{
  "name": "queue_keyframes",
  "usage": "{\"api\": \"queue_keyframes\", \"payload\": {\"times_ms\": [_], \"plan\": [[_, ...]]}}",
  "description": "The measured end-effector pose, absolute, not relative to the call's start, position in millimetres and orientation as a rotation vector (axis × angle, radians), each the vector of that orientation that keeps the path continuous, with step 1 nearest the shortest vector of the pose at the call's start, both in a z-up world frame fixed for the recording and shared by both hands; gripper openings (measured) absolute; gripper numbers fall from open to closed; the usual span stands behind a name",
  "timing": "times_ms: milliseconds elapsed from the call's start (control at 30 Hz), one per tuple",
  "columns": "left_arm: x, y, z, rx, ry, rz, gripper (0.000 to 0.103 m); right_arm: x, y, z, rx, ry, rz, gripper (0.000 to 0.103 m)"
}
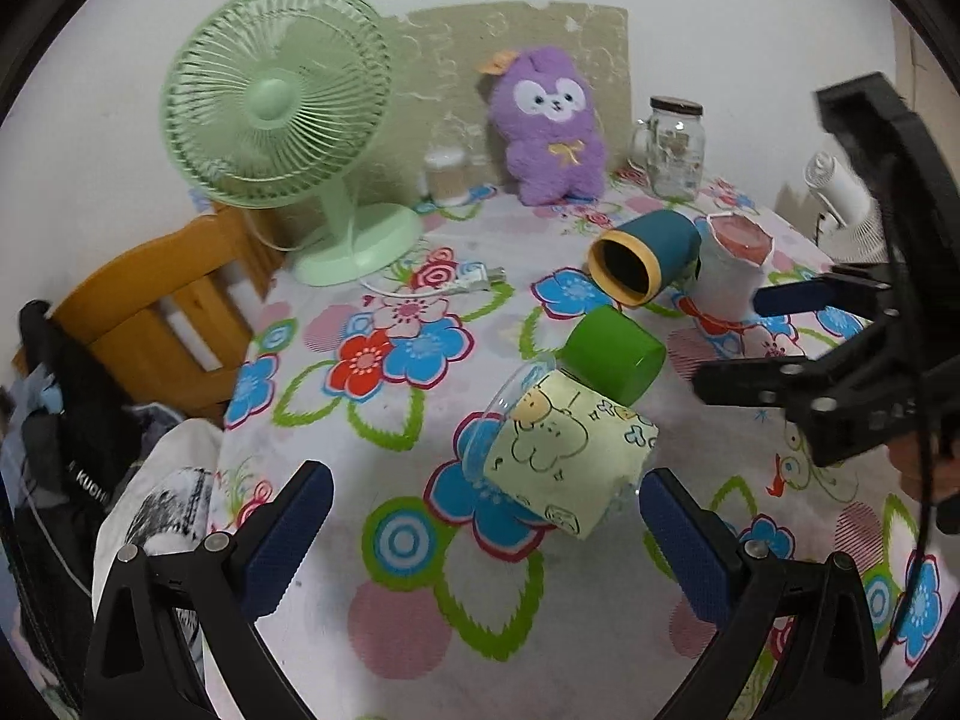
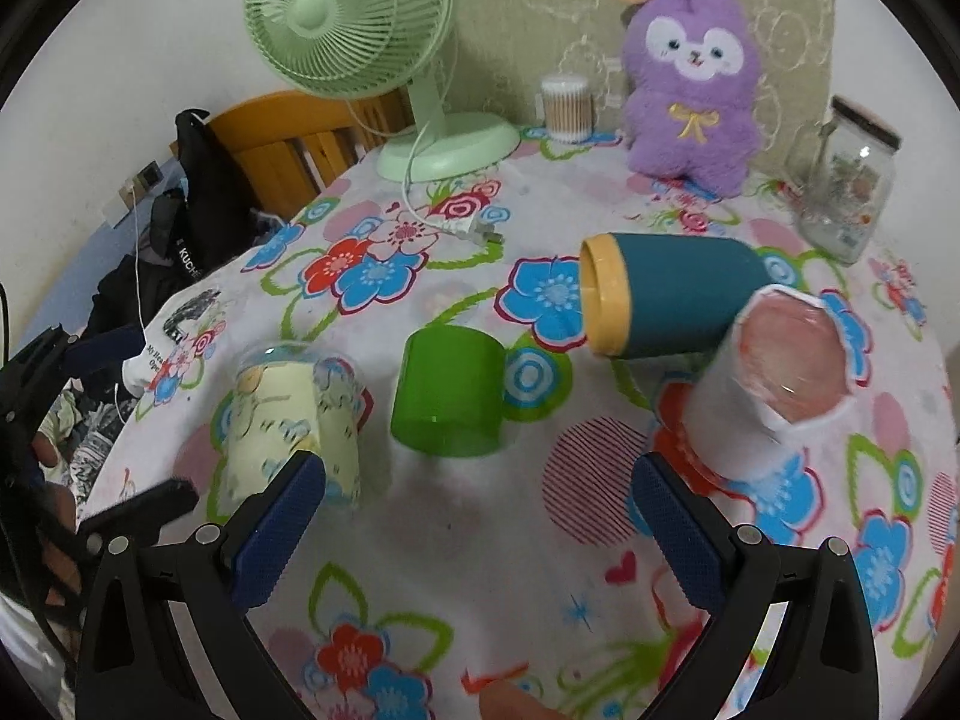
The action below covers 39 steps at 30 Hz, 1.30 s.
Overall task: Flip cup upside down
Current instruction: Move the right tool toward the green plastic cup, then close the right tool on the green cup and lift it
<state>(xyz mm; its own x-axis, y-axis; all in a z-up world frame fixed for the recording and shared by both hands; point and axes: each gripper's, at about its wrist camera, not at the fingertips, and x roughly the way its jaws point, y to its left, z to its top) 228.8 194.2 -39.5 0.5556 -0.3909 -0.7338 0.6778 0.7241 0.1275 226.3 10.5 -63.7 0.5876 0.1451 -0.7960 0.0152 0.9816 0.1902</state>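
Four cups on a flowered desk (image 2: 456, 546), seen past the right gripper (image 2: 477, 531).

The gripper's blue-padded fingers (image 2: 279, 531) stand wide apart with nothing between them. A green cup (image 2: 447, 390) sits mouth down ahead. To its left is a yellow cartoon-print cup (image 2: 294, 414) under a clear dome; to its right a white-sleeved cup (image 2: 762, 384) tilts, touching a teal cup (image 2: 678, 300) lying on its side. Behind stand a green fan (image 2: 354, 18), a purple plush (image 2: 693, 78) and a glass jar (image 2: 846, 180). The left gripper (image 2: 120, 516) shows at the left edge.
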Motion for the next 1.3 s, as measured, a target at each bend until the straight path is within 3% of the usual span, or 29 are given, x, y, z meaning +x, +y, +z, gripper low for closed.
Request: {"api": "queue_keyframes", "payload": {"times_ms": [200, 400, 467, 500, 533, 900, 1300], "plan": [[247.8, 185.4, -44.8, 0.469, 0.783, -0.701, 0.103, 251.1, 12.2, -76.3, 0.200, 0.979, 0.085, 0.100], [257.1, 183.7, -54.0, 0.483, 0.811, -0.695, 0.103, 267.2, 14.7, -88.5, 0.229, 1.030, 0.129, 0.080], [256.5, 184.2, -54.7, 0.486, 0.812, -0.695, 0.103, 270.5, 16.5, -91.7, 0.233, 1.038, 0.143, 0.071], [256.4, 184.5, -55.0, 0.486, 0.813, -0.695, 0.103, 272.3, 17.2, -93.1, 0.234, 1.044, 0.146, 0.060], [256.0, 184.6, -54.8, 0.487, 0.812, -0.693, 0.103, 273.2, 17.7, -94.0, 0.238, 1.048, 0.150, 0.055], [246.8, 193.1, -45.7, 0.471, 0.803, -0.692, 0.103, 242.6, 18.7, -62.3, 0.243, 0.965, 0.157, 0.055], [187.9, 206.7, -33.4, 0.389, 0.822, -0.788, 0.103, 121.7, 34.2, -51.6, 0.254, 0.940, 0.148, 0.055]]}}
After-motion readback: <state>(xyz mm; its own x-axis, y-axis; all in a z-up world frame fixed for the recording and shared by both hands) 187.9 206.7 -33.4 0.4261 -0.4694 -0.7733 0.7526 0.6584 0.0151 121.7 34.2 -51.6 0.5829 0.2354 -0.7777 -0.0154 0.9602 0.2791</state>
